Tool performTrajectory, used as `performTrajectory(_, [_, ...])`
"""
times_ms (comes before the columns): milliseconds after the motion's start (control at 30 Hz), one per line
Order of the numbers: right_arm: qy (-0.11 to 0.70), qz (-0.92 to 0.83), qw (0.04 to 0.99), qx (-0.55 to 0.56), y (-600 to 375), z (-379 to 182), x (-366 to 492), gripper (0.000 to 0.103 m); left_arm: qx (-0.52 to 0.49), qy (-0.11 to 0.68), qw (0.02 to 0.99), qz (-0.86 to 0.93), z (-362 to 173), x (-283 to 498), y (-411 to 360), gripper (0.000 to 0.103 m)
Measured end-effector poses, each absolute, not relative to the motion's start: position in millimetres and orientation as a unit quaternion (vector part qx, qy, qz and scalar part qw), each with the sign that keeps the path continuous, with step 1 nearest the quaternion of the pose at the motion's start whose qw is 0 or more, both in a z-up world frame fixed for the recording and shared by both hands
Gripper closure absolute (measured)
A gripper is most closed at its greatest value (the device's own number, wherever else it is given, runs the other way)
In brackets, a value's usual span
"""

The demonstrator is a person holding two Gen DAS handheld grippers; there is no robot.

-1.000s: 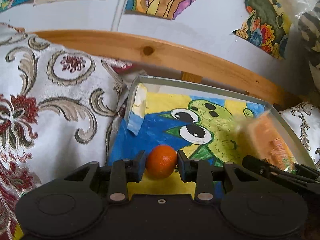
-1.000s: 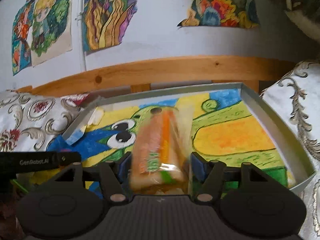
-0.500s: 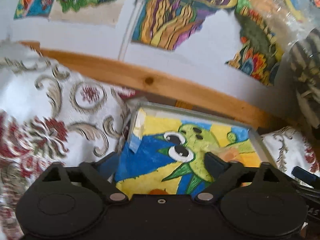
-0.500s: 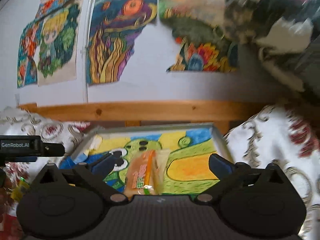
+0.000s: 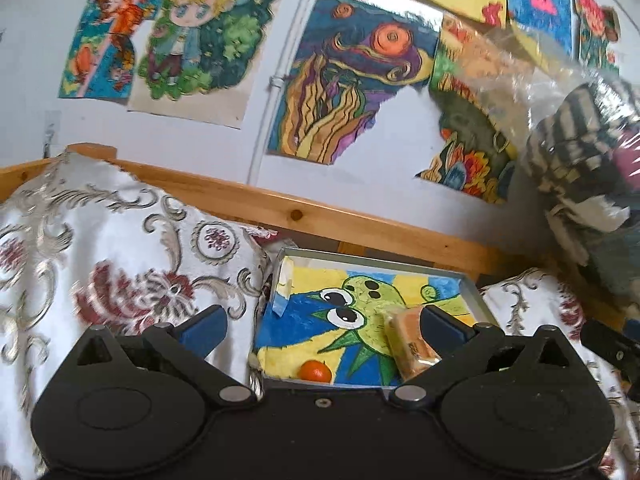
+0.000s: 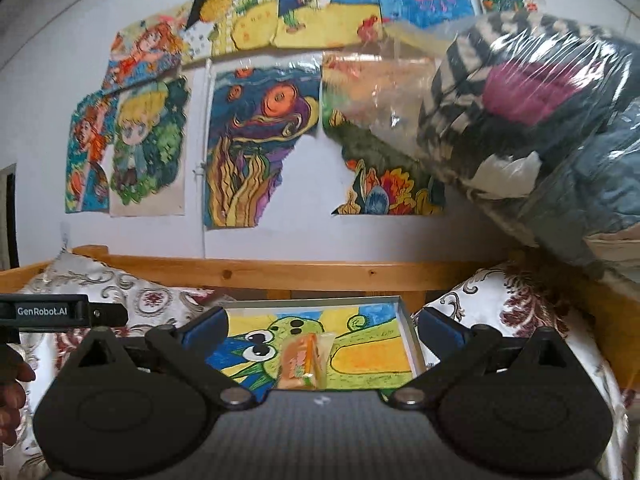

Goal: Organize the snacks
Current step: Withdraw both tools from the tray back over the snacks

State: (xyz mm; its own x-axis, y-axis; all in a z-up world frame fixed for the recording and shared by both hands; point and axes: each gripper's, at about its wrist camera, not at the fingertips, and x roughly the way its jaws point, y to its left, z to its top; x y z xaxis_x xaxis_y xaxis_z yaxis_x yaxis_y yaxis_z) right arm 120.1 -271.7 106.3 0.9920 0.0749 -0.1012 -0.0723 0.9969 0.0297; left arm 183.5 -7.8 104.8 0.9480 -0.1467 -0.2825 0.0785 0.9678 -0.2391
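Painted paper is lining the tray (image 5: 472,292), where the orange (image 5: 316,371) and wrapped snack (image 5: 410,346) are lying apart. My left gripper (image 5: 320,324) and right gripper (image 6: 320,326) are hovering spread wide, gripping nothing.

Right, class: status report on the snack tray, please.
Left gripper open, right gripper open, both empty. Orange and wrapped cake lying apart in tray. Nothing blocking.

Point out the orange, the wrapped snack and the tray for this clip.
orange (image 5: 315,371), left wrist view, centre of the fruit.
wrapped snack (image 6: 305,356), right wrist view, middle of the wrapper.
tray (image 6: 408,336), right wrist view, right side wall.
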Motion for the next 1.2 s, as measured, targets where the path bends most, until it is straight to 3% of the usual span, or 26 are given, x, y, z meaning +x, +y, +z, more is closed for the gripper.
performTrajectory(400, [0.036, 0.024, 0.999, -0.014, -259.7, 74.5, 36.9, 0.0, -0.055, 0.176, 0.982, -0.048, 64.1, 90.2, 1.9, 0.001])
performTrajectory(800, [0.097, 0.013, 0.995, -0.018, -250.8, 44.5, -1.1, 0.0, -0.048, 0.199, 0.977, -0.053, 37.4, 35.2, 10.6, 0.001])
performTrajectory(1200, [0.166, 0.017, 0.986, 0.005, -251.0, 24.3, -3.3, 0.0, -0.03, 0.224, 0.973, -0.056, 25.5, 29.9, 9.2, 0.001])
